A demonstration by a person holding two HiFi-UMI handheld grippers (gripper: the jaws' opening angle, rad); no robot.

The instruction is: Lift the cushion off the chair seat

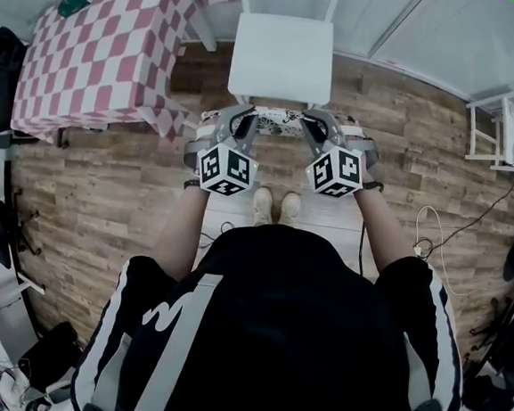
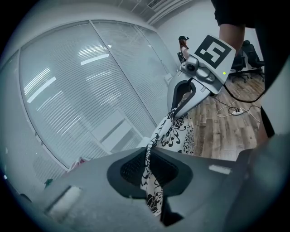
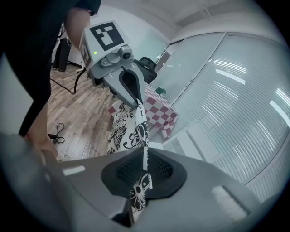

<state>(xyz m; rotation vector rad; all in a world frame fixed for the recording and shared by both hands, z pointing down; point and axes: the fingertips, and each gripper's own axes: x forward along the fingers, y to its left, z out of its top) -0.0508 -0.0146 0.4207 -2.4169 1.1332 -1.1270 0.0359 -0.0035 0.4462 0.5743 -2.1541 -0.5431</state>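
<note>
The cushion [image 1: 278, 121], white with a black flower print, hangs stretched between my two grippers in front of the white chair [image 1: 281, 59], clear of its bare seat. My left gripper [image 1: 236, 118] is shut on the cushion's left edge, and its fabric [image 2: 152, 181] runs between the jaws in the left gripper view. My right gripper [image 1: 316, 125] is shut on the right edge, with the printed fabric [image 3: 141, 179] pinched between its jaws. Each gripper view shows the other gripper [image 2: 188, 93] [image 3: 131, 88] holding the far end.
A table with a red and white checked cloth [image 1: 105, 48] stands left of the chair. A white shelf unit [image 1: 505, 128] is at the right, with cables [image 1: 442, 234] on the wooden floor. Glass walls with blinds lie behind the chair. The person's shoes [image 1: 277, 206] are below the cushion.
</note>
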